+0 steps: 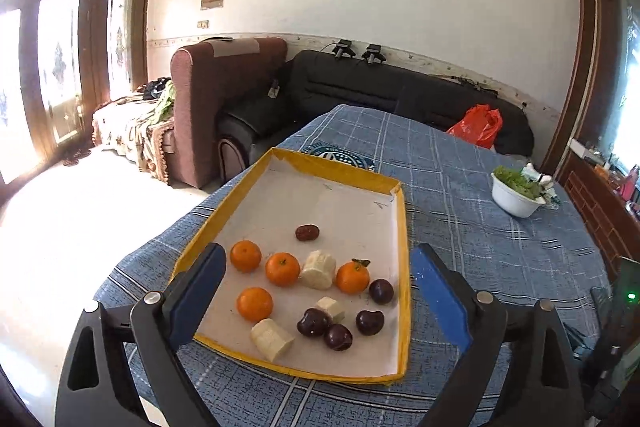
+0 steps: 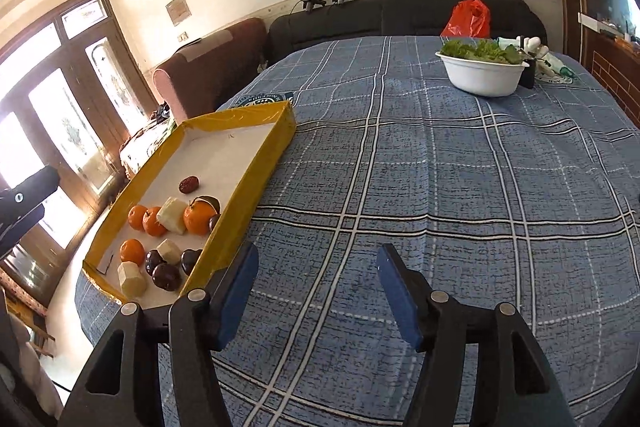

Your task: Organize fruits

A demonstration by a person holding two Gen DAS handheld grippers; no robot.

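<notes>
A yellow-rimmed tray point(image 1: 394, 263) with a white floor lies on the blue plaid cloth. In it are several oranges point(image 1: 282, 269), several dark plums point(image 1: 313, 322), three pale banana pieces point(image 1: 319, 270) and one reddish date point(image 1: 307, 232). My left gripper point(image 1: 318, 267) is open and empty, hovering over the tray's near half. My right gripper point(image 2: 316, 267) is open and empty over bare cloth, to the right of the tray point(image 2: 256, 171). The fruit also shows in the right wrist view, with an orange point(image 2: 199, 219) by the tray's right wall.
A white bowl of green leaves point(image 2: 482, 77) stands at the far right of the table, with a small dark cup and white items behind it. An orange plastic bag point(image 2: 468, 17) lies on the black sofa beyond. The table's left edge drops off beside the tray.
</notes>
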